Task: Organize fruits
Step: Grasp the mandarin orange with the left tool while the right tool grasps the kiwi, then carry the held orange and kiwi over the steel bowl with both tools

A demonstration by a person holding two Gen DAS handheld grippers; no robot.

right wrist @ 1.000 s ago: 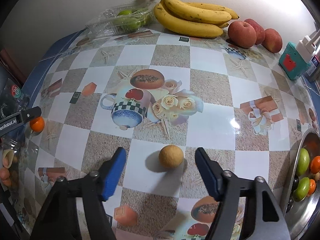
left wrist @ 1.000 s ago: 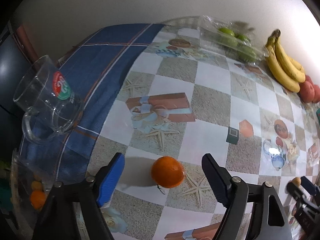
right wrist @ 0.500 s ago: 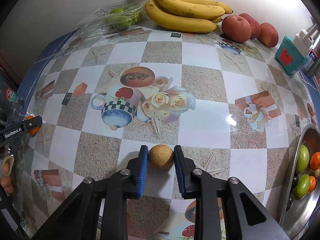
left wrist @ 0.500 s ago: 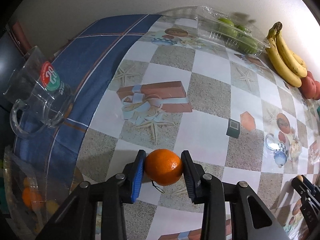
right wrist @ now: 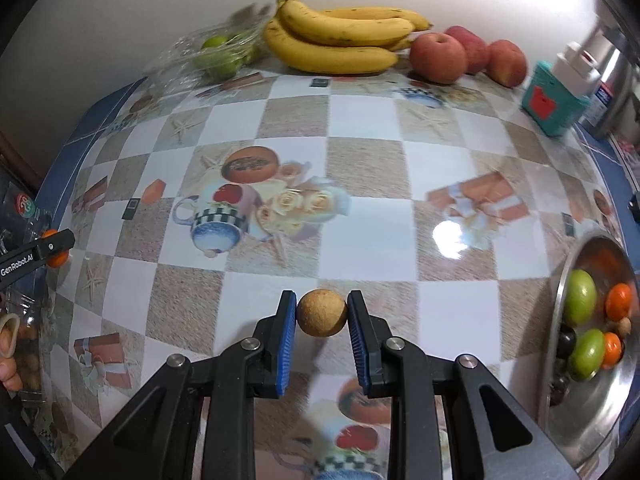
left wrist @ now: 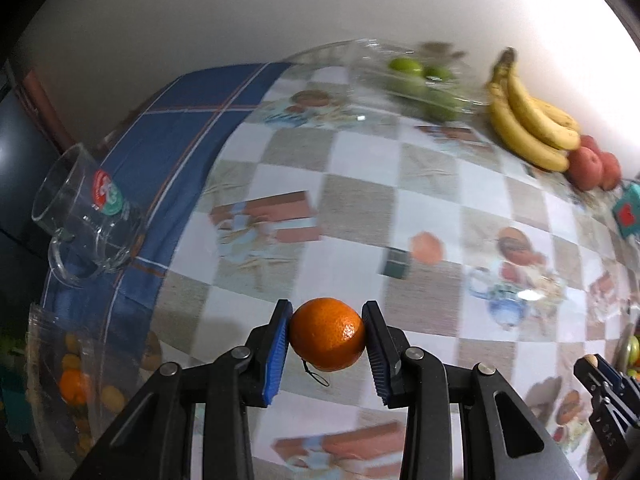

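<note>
My left gripper (left wrist: 326,334) is shut on an orange (left wrist: 327,334), its blue pads pressing both sides, and holds it a little above the patterned tablecloth. In the right wrist view my right gripper (right wrist: 322,318) is shut on a small tan round fruit (right wrist: 322,317), also lifted off the cloth. A steel bowl (right wrist: 588,416) at the right edge holds green and orange fruits. At the lower left of the left wrist view a clear container (left wrist: 52,380) holds several small orange fruits. The left gripper's tip (right wrist: 52,244) with the orange shows at the far left of the right wrist view.
Bananas (right wrist: 340,40), red apples (right wrist: 440,58) and a clear box of green fruits (right wrist: 216,56) line the far wall. A glass mug (left wrist: 88,216) stands on the blue cloth at left. A teal box (right wrist: 554,100) sits at the far right.
Both grippers closed from wide open onto their fruits, the left on the orange and the right on the tan fruit. Both have since lifted the fruits off the cloth.
</note>
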